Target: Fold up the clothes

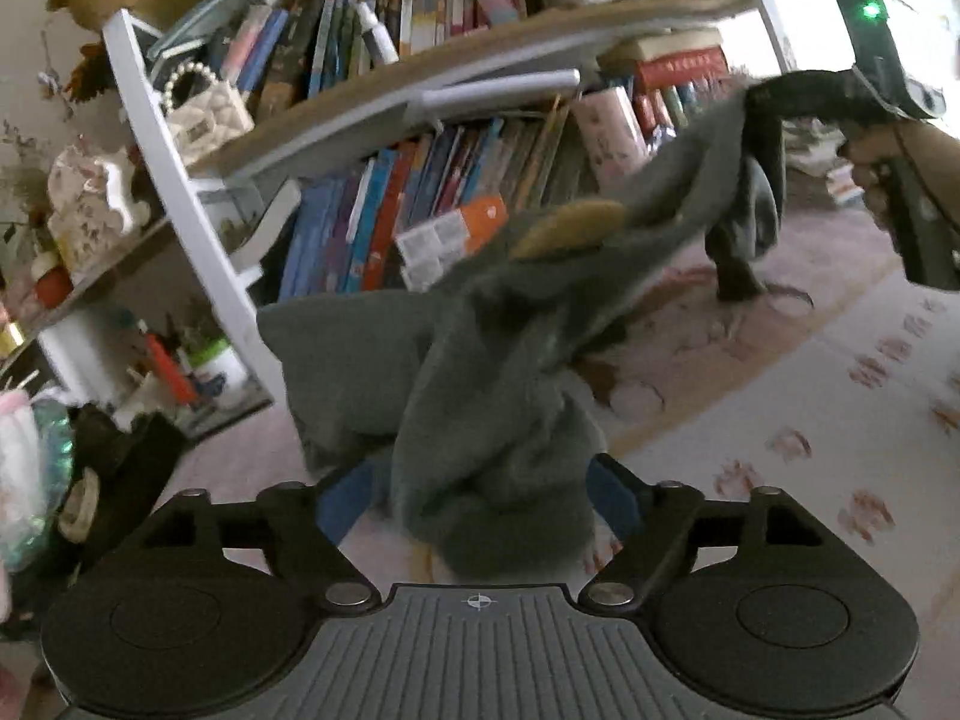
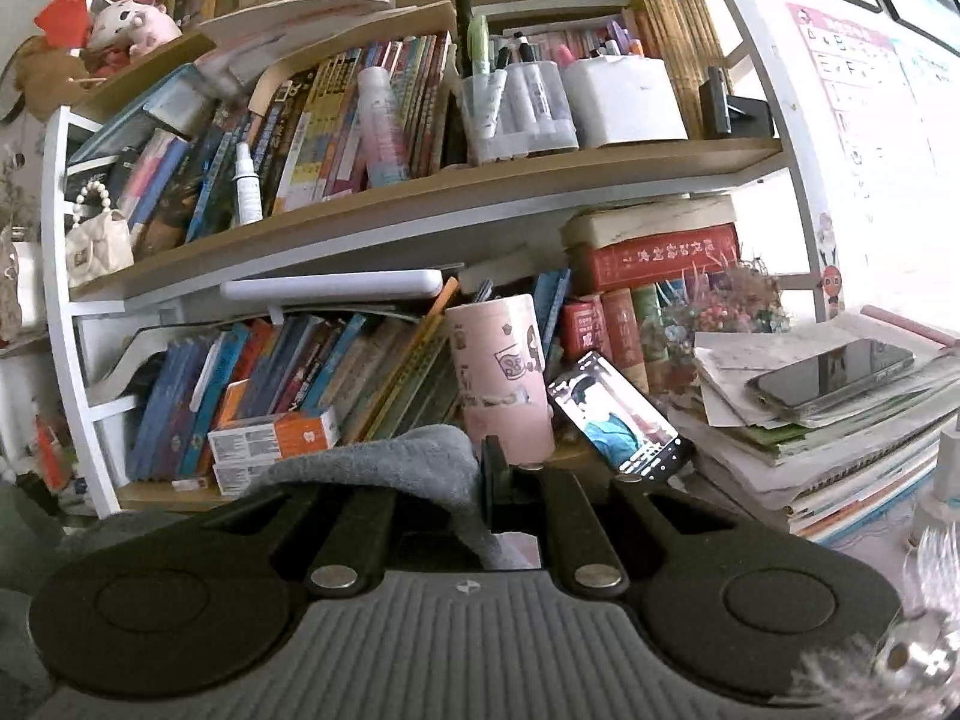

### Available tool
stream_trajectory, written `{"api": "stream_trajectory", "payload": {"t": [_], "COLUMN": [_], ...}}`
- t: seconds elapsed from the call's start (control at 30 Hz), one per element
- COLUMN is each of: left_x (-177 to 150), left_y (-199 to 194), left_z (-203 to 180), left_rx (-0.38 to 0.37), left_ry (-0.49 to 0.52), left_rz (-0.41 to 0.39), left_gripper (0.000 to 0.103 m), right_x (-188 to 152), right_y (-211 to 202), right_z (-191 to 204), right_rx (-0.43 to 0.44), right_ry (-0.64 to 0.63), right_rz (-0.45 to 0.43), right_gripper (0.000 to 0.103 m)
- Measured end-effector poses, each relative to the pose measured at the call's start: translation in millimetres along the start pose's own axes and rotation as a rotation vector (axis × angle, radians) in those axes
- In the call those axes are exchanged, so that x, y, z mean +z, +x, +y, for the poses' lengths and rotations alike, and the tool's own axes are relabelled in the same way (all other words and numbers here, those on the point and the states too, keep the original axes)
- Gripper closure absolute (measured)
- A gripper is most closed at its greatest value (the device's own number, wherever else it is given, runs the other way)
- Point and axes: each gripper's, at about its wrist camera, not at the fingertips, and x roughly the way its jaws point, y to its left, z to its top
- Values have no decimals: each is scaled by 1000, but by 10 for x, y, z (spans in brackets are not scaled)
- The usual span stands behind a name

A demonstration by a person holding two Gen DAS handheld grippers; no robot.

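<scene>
A grey fleece garment (image 1: 480, 372) with a tan patch (image 1: 570, 228) stretches across the left wrist view, from my left gripper up to my right gripper (image 1: 765, 99). One bunched end lies between the blue pads (image 1: 612, 498) of my left gripper (image 1: 480, 480). Its jaws stand wide, with a gap showing beside the left pad, so they are open. A hand holds the right gripper raised at the upper right, shut on the garment's other end. In the right wrist view the grey cloth (image 2: 384, 462) drapes over the shut fingers of the right gripper (image 2: 489, 474).
A white-framed bookshelf (image 1: 180, 192) packed with books stands close behind the garment. A pink cup (image 2: 501, 378), a propped phone (image 2: 618, 414) and a paper stack (image 2: 810, 438) with another phone sit at the right. Below lies a pale patterned surface (image 1: 840, 420).
</scene>
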Motion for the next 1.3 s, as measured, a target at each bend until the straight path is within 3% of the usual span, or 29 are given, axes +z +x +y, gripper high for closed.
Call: {"api": "stream_trajectory", "payload": {"t": [0.13,0.3,0.33,0.37,0.4,0.47,0.53,0.6,0.7,0.73,0.77,0.83,0.97,1.03,1.23,1.3], "left_x": [96,165,172,190,213,270,379,516,702,729,748,646,82,-166,-489,-548], "left_y": [335,584,644,717,793,902,1004,1044,936,862,779,691,544,398,-121,-159], "left_z": [-121,-121,-110,-83,-52,40,107,160,335,407,482,568,558,514,427,506], "left_rx": [-14,-108,-117,-114,-109,-118,13,263,619,635,624,566,324,219,173,186], "left_ry": [-39,-141,-151,-141,-125,-40,150,385,572,564,539,511,400,316,238,231], "left_rz": [46,61,68,89,115,133,116,19,-186,-207,-213,-147,91,165,186,249], "left_gripper": [13,11,17,32,66,71,77,78,80,80,79,76,75,65,28,26], "right_x": [5,48,57,67,75,83,77,64,33,23,17,7,-18,-40,-74,-81], "right_y": [-1,-22,-30,-37,-45,-45,-33,-25,-22,-22,-20,-15,33,57,69,68], "right_z": [-56,-200,-237,-276,-311,-361,-366,-304,-119,-56,-4,75,131,157,195,186], "right_rx": [-14,-70,-83,-95,-105,-114,-98,-59,18,45,66,98,142,153,147,142], "right_ry": [13,55,66,76,87,102,105,84,16,-9,-31,-70,-79,-81,-87,-83], "right_rz": [-7,-40,-49,-57,-63,-63,-52,-38,-22,-14,-5,15,59,76,89,88], "right_gripper": [95,95,95,95,95,95,95,95,95,95,95,95,94,94,94,94]}}
